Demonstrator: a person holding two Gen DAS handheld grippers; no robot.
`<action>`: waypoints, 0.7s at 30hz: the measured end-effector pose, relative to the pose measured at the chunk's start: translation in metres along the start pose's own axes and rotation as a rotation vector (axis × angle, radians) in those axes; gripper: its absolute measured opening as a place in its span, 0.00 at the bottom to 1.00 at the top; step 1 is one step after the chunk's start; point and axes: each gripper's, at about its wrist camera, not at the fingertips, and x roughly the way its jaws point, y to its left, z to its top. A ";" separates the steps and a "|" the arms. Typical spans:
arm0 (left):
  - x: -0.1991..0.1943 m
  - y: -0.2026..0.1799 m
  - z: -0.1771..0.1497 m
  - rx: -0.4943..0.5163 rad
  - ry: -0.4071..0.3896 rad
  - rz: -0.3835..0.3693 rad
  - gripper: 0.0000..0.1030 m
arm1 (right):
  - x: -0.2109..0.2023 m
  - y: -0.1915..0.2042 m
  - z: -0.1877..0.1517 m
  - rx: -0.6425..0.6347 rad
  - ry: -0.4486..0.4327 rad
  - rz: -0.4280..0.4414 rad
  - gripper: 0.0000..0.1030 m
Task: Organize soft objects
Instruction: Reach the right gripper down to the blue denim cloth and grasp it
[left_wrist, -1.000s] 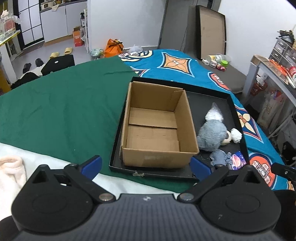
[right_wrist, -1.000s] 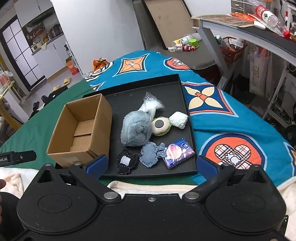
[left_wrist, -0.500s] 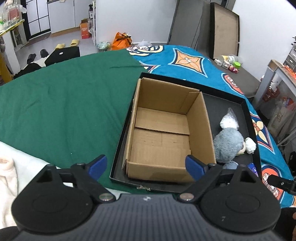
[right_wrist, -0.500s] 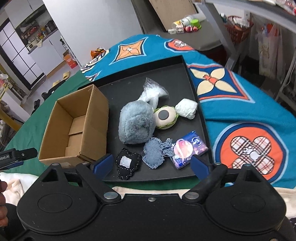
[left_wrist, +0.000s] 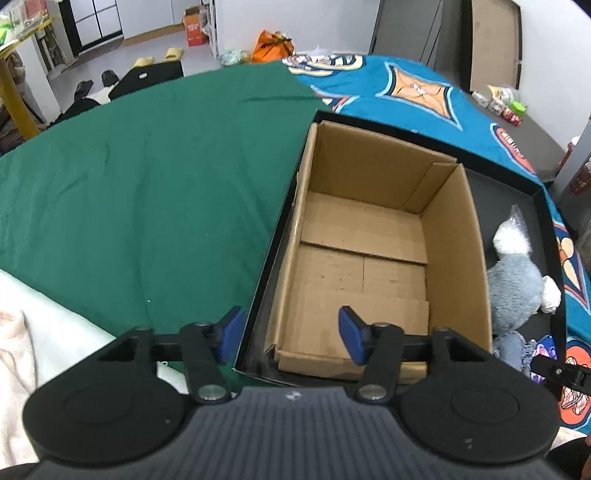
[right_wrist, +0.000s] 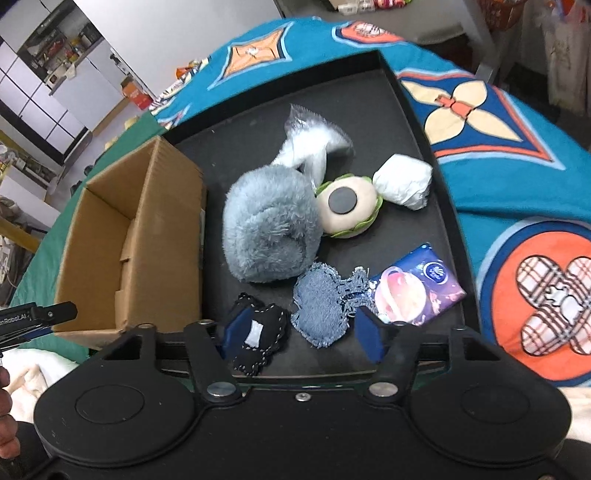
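A black tray (right_wrist: 417, 122) lies on a surface covered partly by a green cloth (left_wrist: 147, 177) and partly by a blue patterned blanket (right_wrist: 517, 192). In the left part of the tray stands an open cardboard box (left_wrist: 369, 236), with nothing in it. The soft things lie loose on the tray floor to the right of the box: a grey fluffy plush (right_wrist: 269, 225) just beside the box wall, a clear bag of white stuffing (right_wrist: 314, 144) behind it, a round cream cushion with a green rim and a dark spot (right_wrist: 345, 206) touching the plush, and a white wrapped bundle (right_wrist: 404, 181) touching that cushion on its far side. Nearer the front edge lie a small black stitched pouch (right_wrist: 262, 336), a frayed denim patch (right_wrist: 325, 302) and a purple tissue pack (right_wrist: 417, 284), side by side. The left gripper (left_wrist: 290, 334) hangs over the near left corner of the box, its jaws closing with only the box edge and tray rim below them, gripping nothing. The right gripper (right_wrist: 301, 334) hangs over the front of the tray, its jaws closing; the pouch and the denim patch show between its blue fingers (right_wrist: 369, 336), and no pad presses on either.
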 end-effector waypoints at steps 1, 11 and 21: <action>0.003 -0.001 0.001 0.001 0.007 0.006 0.46 | 0.005 -0.001 0.002 0.002 0.007 0.001 0.56; 0.028 -0.013 0.019 -0.001 0.051 0.079 0.20 | 0.050 0.002 0.009 -0.042 0.083 -0.023 0.48; 0.042 -0.029 0.034 0.031 0.038 0.124 0.12 | 0.052 0.015 0.001 -0.188 0.013 -0.096 0.31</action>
